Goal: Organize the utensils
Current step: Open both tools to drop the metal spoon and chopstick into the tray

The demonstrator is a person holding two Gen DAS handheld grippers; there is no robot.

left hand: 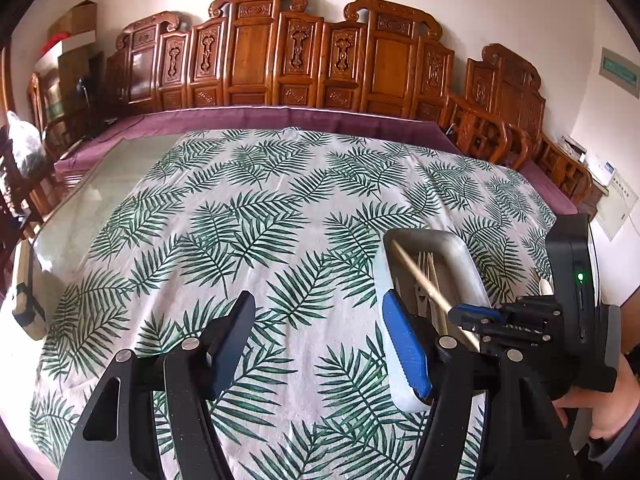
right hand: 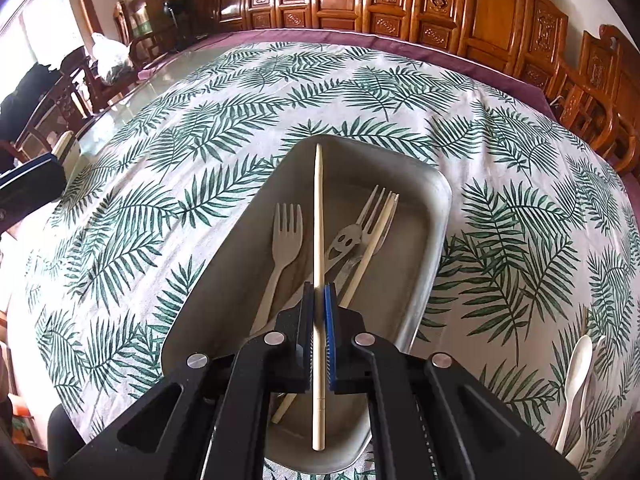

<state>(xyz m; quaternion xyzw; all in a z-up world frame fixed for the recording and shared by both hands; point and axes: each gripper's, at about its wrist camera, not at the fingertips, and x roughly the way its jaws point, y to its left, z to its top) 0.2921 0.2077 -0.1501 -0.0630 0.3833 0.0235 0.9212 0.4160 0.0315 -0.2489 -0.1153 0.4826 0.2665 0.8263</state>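
Note:
A grey metal tray [right hand: 434,216] lies on the leaf-print tablecloth and holds a beige plastic fork [right hand: 285,240], a metal fork [right hand: 370,216], a slotted metal spoon [right hand: 346,240] and a chopstick [right hand: 372,248]. My right gripper [right hand: 319,292] is shut on a second wooden chopstick [right hand: 318,208] and holds it above the tray, pointing away. In the left wrist view my left gripper [left hand: 320,320] is open and empty over the cloth, left of the tray [left hand: 460,252]; the right gripper [left hand: 476,316] with its chopstick [left hand: 416,276] shows there too.
Cream plastic utensils [right hand: 576,384] lie on the cloth right of the tray. The tablecloth [left hand: 260,208] covers a glass-topped table [left hand: 100,184]. Carved wooden chairs [left hand: 256,56] line the far side and the right.

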